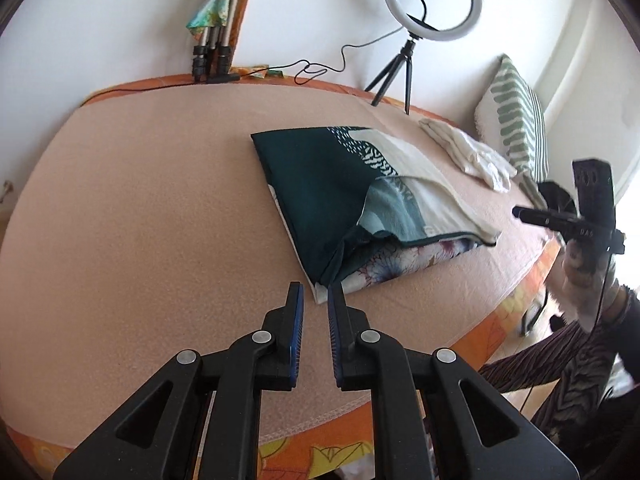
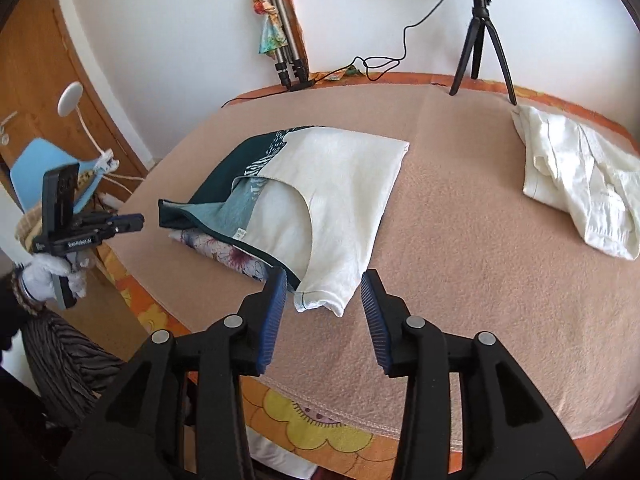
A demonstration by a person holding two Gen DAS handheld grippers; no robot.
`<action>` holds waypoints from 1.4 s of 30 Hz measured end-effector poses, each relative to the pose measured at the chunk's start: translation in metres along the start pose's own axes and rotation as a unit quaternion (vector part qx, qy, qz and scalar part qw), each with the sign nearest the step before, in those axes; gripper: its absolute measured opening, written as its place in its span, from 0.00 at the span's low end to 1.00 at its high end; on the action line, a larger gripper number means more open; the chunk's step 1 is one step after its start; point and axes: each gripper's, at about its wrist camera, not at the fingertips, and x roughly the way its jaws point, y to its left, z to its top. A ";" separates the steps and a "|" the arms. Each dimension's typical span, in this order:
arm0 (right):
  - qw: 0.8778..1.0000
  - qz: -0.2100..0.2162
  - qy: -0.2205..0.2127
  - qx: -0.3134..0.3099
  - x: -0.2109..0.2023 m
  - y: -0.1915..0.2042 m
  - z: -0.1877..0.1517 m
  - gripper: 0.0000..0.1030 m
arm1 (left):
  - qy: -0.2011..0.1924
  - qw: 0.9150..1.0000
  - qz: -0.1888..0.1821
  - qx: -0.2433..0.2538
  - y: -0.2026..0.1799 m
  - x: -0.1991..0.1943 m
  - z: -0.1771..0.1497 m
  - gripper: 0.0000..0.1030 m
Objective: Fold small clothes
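A peach blanket (image 1: 140, 208) covers nearly the whole surface in both views, its stitched near hem curving along the bottom of each frame over an orange flowered sheet (image 2: 320, 436). In the left wrist view its left half lies bare; in the right wrist view a wide bare strip runs down the middle between the two heaps of cloth.

The folded teal-and-cream garment (image 1: 340, 188) sits right of centre in the left wrist view and left of centre in the right wrist view (image 2: 320, 200), resting on a floral-print piece (image 1: 396, 264) that shows under its near edge. Its cream corner hangs toward the camera in the right wrist view, close to the blanket's near hem. A crumpled white garment (image 2: 580, 188) lies at the right of that frame, well apart from the folded one.

At the far edge, upper right, stands a ring light on a tripod (image 1: 432, 0); a striped pillow (image 1: 516, 120) leans at the right edge of the left wrist view.

The left gripper (image 1: 316, 296) hovers low at bottom centre, fingers narrowly parted and holding nothing, tips just beside the garment's near corner. The right gripper (image 2: 324, 284), bottom centre, has fingers spread wide on either side of the cream corner, gripping nothing.
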 end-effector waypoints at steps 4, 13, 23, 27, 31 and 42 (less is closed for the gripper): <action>0.992 0.043 0.025 0.119 0.015 -0.027 0.002 0.40 | -0.020 0.998 -0.021 -0.062 0.001 0.001 0.007 0.34; 0.974 0.047 0.072 0.211 0.048 -0.054 -0.009 0.40 | -0.025 0.988 0.067 0.138 -0.050 0.032 0.004 0.34; 0.967 0.086 0.092 0.222 0.064 -0.048 -0.006 0.06 | 0.028 0.923 0.087 0.374 -0.085 0.054 -0.028 0.06; 0.972 0.079 0.082 0.206 0.055 -0.047 0.000 0.05 | 0.052 0.902 0.104 0.415 -0.083 0.052 -0.046 0.07; 0.964 0.112 0.082 0.226 0.051 -0.053 -0.002 0.05 | 0.040 0.934 0.081 0.346 -0.071 0.033 -0.034 0.08; 0.963 0.100 0.089 0.232 0.054 -0.054 -0.008 0.11 | 0.030 0.999 -0.015 -0.014 0.001 0.047 0.025 0.21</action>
